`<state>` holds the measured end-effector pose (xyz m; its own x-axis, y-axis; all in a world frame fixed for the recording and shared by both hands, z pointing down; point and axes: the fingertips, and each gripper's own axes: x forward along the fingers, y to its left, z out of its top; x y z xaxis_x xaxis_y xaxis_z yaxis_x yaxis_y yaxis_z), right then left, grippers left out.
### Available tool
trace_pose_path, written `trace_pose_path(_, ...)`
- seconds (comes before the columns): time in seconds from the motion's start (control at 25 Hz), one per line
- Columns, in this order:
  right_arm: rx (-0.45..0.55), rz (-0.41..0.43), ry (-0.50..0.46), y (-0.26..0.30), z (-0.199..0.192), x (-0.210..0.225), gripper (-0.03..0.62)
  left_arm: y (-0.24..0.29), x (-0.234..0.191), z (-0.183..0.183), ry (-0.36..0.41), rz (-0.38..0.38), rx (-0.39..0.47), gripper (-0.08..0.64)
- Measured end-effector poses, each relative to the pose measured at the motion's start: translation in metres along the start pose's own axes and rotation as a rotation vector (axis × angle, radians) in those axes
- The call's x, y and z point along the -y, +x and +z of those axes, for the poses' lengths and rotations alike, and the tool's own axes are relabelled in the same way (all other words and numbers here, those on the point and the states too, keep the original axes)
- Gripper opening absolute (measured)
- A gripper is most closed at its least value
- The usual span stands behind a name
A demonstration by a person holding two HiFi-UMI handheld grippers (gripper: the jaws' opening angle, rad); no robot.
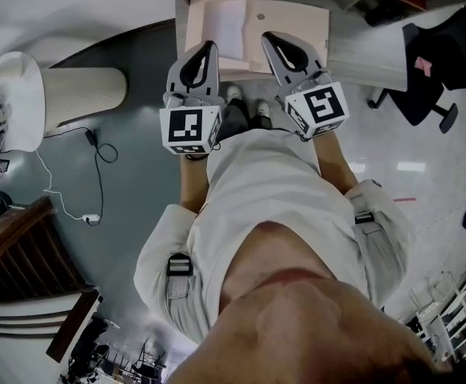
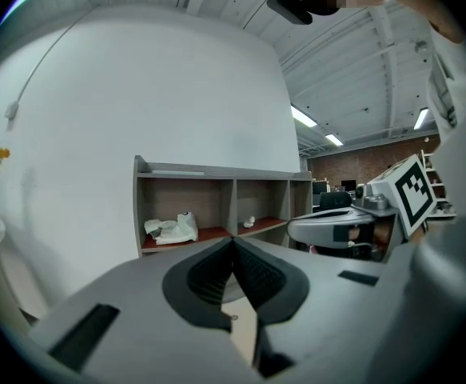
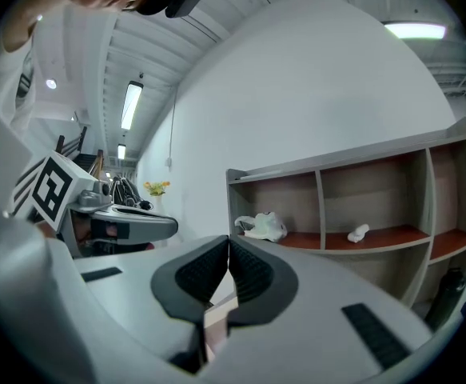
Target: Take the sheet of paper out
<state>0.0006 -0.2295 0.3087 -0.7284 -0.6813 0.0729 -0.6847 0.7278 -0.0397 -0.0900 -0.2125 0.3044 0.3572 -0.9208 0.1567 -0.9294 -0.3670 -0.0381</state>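
Observation:
In the head view a beige envelope lies flat on a grey desk in front of me. A white sheet of paper shows at its left part; whether it lies on top or sticks out I cannot tell. My left gripper is held over the desk's near edge, its tips at the sheet's lower edge, jaws shut and empty. My right gripper hovers over the envelope's near edge just right of the sheet, also shut with nothing between its pads. The two point the same way, side by side.
Ahead stands a grey shelf unit holding a crumpled white thing and a small white object. A round white table is at the left, a cable runs across the floor, and a black office chair stands right.

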Motion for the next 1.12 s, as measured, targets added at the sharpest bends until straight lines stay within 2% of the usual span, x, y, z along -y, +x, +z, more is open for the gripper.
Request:
trace_pose_path(0.24,-0.035,-0.038,0.017,0.014,-0.010,0.007,0.021,0.022,-0.001,-0.007,0.012,-0.075,-0.010,0.011)
trace_pose_path(0.68,-0.137,-0.125,0.018,0.071,-0.035,0.026,0.021,0.069,-0.045,-0.034,-0.003,-0.205,-0.050,0.011)
trace_pose_path(0.92,-0.194,-0.146,0.095,0.105,-0.062,0.034,0.021,0.098,-0.064,-0.055,0.001,-0.289,-0.086,0.011)
trace_pose_path(1.12,-0.269,-0.195,0.126,0.119,-0.095,0.043,0.021,0.118,-0.073,-0.077,0.009,-0.362,-0.131,0.011)
